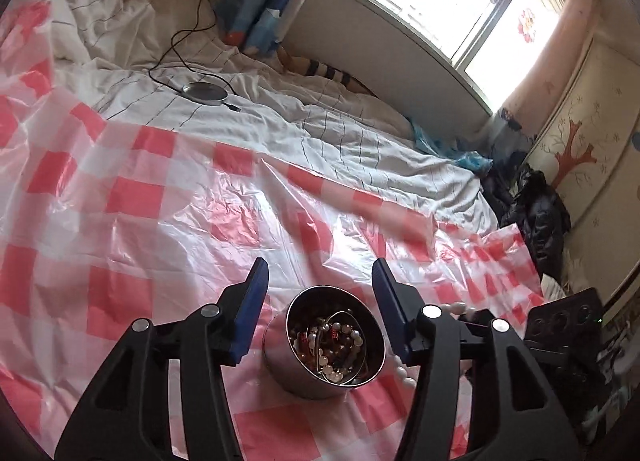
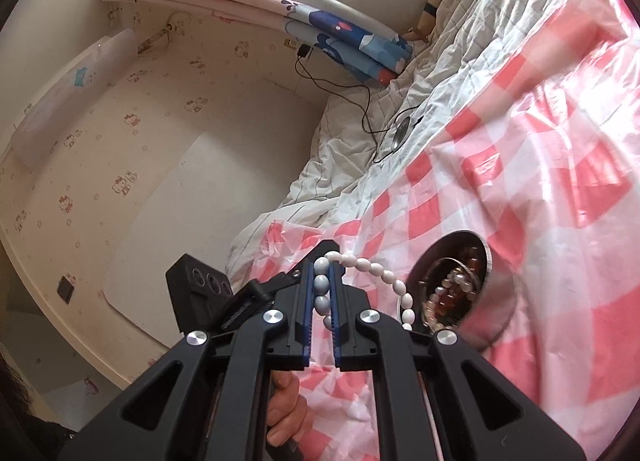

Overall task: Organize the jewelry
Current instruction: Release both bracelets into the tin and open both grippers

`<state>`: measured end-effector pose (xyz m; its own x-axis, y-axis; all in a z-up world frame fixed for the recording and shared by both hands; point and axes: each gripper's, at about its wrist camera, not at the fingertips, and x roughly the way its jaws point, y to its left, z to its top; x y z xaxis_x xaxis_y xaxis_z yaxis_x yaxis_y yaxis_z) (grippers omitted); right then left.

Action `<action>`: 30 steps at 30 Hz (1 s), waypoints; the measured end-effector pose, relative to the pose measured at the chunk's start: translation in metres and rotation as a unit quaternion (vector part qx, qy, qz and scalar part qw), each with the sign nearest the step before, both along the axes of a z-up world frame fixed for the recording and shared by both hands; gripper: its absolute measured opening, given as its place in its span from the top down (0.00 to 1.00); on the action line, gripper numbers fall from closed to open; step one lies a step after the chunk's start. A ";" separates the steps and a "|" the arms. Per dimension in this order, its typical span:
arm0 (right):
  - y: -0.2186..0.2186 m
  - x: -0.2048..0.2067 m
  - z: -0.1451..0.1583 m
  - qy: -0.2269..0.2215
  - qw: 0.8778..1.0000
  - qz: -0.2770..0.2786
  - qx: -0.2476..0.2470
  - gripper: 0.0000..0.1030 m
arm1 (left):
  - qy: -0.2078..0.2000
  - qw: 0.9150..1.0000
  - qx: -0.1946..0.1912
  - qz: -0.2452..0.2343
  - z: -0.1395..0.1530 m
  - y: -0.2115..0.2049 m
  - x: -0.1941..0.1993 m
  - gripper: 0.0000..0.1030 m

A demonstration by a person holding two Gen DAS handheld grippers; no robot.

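Both fingers of the right gripper point(image 2: 322, 289) pinch the bead strand point(image 2: 384, 275), held level.

I am working in a home bedroom. A bed point(image 1: 280, 129) with rumpled white striped bedding fills the room, half covered by a pink checked plastic sheet point(image 1: 160, 221). Cartoon-patterned wallpaper point(image 2: 120, 141), a curtained window point(image 1: 460, 1) and heaped dark clothes point(image 1: 536, 213) confirm domestic use.
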<state>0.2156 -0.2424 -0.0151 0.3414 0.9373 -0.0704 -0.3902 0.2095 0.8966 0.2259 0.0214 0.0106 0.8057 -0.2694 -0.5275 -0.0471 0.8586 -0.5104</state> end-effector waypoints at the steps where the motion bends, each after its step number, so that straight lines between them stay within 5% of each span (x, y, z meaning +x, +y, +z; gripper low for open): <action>1: 0.005 0.004 -0.002 0.005 1.000 0.005 0.001 0.91 | 0.001 1.000 -0.008 0.002 0.000 0.003 -0.001 0.50; 3: 0.019 0.015 -0.007 0.014 0.997 -0.004 -0.074 0.84 | 0.006 1.000 -0.022 0.004 -0.001 0.009 0.000 0.49; 5: 0.025 0.020 -0.009 0.007 0.987 -0.030 -0.158 0.60 | 0.012 1.000 -0.028 0.008 -0.003 0.011 0.001 0.48; 6: 0.024 0.020 -0.012 0.010 0.983 -0.040 -0.177 0.56 | 0.013 0.999 -0.031 0.009 -0.004 0.013 0.000 0.48; 13: 0.025 -0.001 -0.007 -0.036 0.966 -0.074 -0.245 0.40 | 0.024 0.999 -0.046 0.015 -0.008 0.014 0.000 0.44; 18: 0.015 -0.023 -0.008 -0.045 0.963 -0.110 -0.243 0.26 | 0.038 0.998 -0.040 0.018 -0.011 0.014 0.003 0.42; 21: 0.015 -0.048 -0.007 -0.065 0.946 -0.123 -0.293 0.16 | 0.052 0.998 0.002 0.020 -0.012 0.006 0.004 0.40; 26: 0.021 -0.088 -0.009 -0.119 0.899 -0.136 -0.399 0.07 | 0.061 0.993 0.096 0.011 -0.010 -0.017 0.001 0.33; 30: 0.016 -0.099 -0.030 -0.094 0.879 -0.158 -0.441 0.07 | 0.060 0.980 0.187 0.022 -0.008 -0.035 -0.015 0.23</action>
